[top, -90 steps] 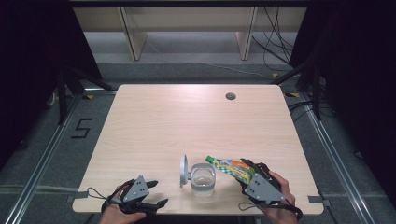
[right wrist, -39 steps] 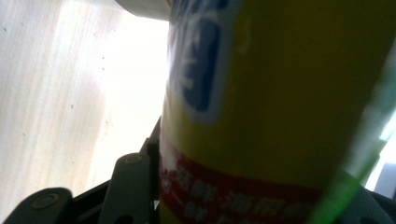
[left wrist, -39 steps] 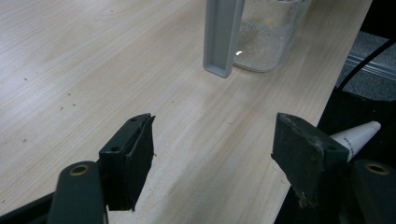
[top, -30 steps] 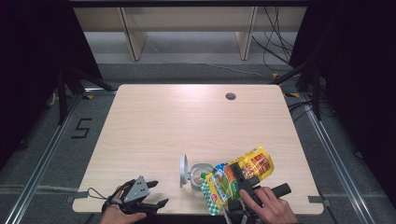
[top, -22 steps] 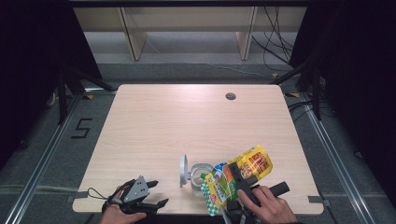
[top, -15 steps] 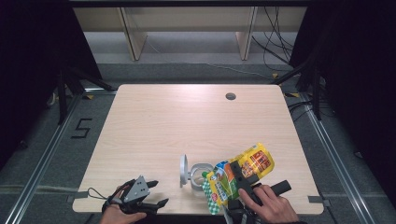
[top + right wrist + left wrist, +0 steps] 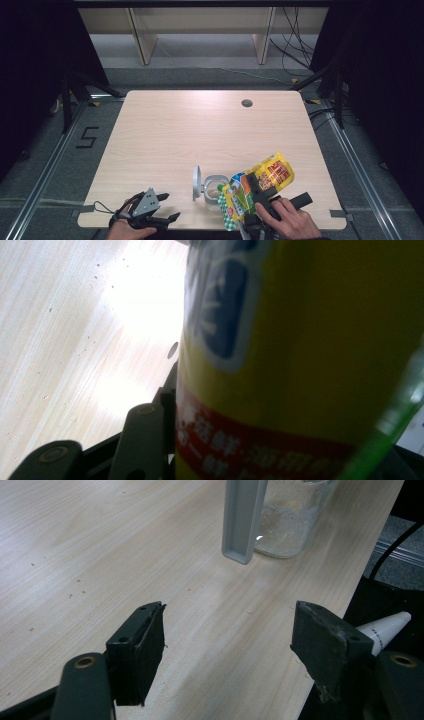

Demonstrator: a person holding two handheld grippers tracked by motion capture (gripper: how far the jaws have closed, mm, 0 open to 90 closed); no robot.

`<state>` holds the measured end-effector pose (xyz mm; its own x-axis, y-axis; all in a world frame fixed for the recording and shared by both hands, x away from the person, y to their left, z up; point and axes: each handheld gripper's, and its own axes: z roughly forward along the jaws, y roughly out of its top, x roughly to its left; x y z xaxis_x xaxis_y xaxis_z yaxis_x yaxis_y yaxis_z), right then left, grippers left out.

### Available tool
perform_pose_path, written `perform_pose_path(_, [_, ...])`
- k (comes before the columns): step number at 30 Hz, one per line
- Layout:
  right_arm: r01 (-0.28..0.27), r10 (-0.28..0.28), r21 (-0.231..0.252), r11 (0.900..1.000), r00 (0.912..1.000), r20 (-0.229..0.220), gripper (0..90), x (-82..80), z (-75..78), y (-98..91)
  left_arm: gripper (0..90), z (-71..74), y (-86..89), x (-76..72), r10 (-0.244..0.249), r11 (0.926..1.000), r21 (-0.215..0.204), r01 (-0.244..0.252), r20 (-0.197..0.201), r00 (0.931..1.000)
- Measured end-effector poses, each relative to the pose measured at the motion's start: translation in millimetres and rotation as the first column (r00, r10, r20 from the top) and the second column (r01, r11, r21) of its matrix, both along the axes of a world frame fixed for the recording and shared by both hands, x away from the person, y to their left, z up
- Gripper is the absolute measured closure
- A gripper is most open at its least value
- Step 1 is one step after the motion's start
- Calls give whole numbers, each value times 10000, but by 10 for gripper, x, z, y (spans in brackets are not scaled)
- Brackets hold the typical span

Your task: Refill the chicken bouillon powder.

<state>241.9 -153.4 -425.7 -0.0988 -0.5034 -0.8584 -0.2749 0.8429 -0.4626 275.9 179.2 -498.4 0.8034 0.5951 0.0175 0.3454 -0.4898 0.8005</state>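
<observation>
A clear glass jar [image 7: 215, 184] stands near the table's front edge with its grey hinged lid [image 7: 196, 182] swung up on its left side. My right gripper [image 7: 258, 191] is shut on a yellow and green snack bag [image 7: 272, 172], held tilted just right of the jar with its green checked end low. In the right gripper view the bag [image 7: 300, 365] is close to the lens, and one black finger [image 7: 142, 440] presses its side. My left gripper [image 7: 162, 206] rests open at the front left, its jaws wide apart [image 7: 230, 650] with nothing between them, pointing at the jar [image 7: 292, 525].
The wooden table [image 7: 200, 130] has a round cable hole [image 7: 246, 103] at the back right. Its front edge [image 7: 345, 595] runs close beside my left gripper, and a white pointed thing [image 7: 387, 627] lies past it. Shelving legs and cables are behind the table.
The snack bag lay flat right of the jar; my right gripper has since lifted and tilted it beside the jar. My left gripper has stayed still.
</observation>
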Motion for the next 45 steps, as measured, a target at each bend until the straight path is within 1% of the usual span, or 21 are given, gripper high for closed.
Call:
perform_pose_path(1, [178,-177,110,9998,9998,-92,562,-17,-21,0,289,-1,-1,0,2,10000,1,-2,-8,10000])
perform_pose_path(7, [92,-92,86,9999,10000,-21,563,-21,-15,7,289,-1,-1,0,3,10000,-6,-3,-10,10000])
perform_pose_path(8, [21,-21,-29,10000,10000,33,565,-24,-6,14,289,-1,-1,0,2,10000,-2,-2,-7,10000])
perform_pose_path(9, [-154,157,-366,9992,9998,86,566,-13,9,22,289,-1,-2,0,3,10000,0,-3,-12,10000])
perform_pose_path(10, [-152,155,-363,9992,9999,77,566,-14,6,23,289,6,7,3,-70,9999,132,70,-24,10000])
perform_pose_path(13, [-206,210,-410,9989,9997,84,567,-23,10,29,289,10,4,-8,-92,10000,-21,91,-99,9999])
perform_pose_path(14, [-202,209,-453,9988,9997,138,567,-25,10,30,288,5,4,-2,-21,10000,26,21,-20,10000])
perform_pose_path(15, [-78,83,-309,9995,9998,166,568,-36,-4,30,288,0,0,0,6,10000,1,-6,7,10000])
perform_pose_path(19, [-178,222,-784,9968,9982,553,575,-56,3,46,288,1,-1,0,8,10000,6,-8,9,10000])
perform_pose_path(22, [-237,283,-842,9962,9982,532,579,-55,15,44,289,6,0,-7,-27,10000,-87,27,-76,10000])
perform_pose_path(23, [-172,204,-808,9966,9990,394,580,-49,26,37,288,-1,-15,-15,35,9992,-395,-41,-152,9999])
perform_pose_path(24, [-172,204,-808,9966,9990,394,580,-49,26,37,289,-1,-15,-15,35,9992,-395,-41,-152,9999])
perform_pose_path(25, [-177,210,-744,9971,9988,443,580,-51,25,28,288,1,0,1,7,10000,4,-7,16,10000])
perform_pose_path(29, [-166,199,-888,9959,9992,361,583,-50,31,35,288,1,1,3,-12,10000,13,12,-26,10000])
perform_pose_path(30, [-166,199,-888,9959,9992,361,583,-50,31,35,288,4,-2,-6,-32,9999,-159,30,-136,9999])
perform_pose_path(31, [-229,263,-874,9959,9989,389,584,-60,33,38,289,2,0,-1,-9,10000,41,9,21,10000])
perform_pose_path(39, [-280,330,-969,9949,9982,501,587,-58,42,32,289,0,1,2,3,10000,3,-3,-2,10000])
perform_pose_path(40, [-188,224,-971,9951,9991,356,587,-57,49,33,288,0,0,1,0,10000,-3,0,7,10000])
perform_pose_path(43, [-243,275,-942,9953,9991,336,587,-56,52,30,288,1,1,3,0,10000,1,0,12,10000])
perform_pose_path(44, [-231,266,-997,9948,9991,336,587,-56,50,31,288,1,-1,0,16,10000,-49,-16,-1,10000])
perform_pose_path(45, [-303,351,-1025,9943,9983,457,587,-59,43,27,289,3,-8,-12,3,9995,-321,-7,-129,9999])
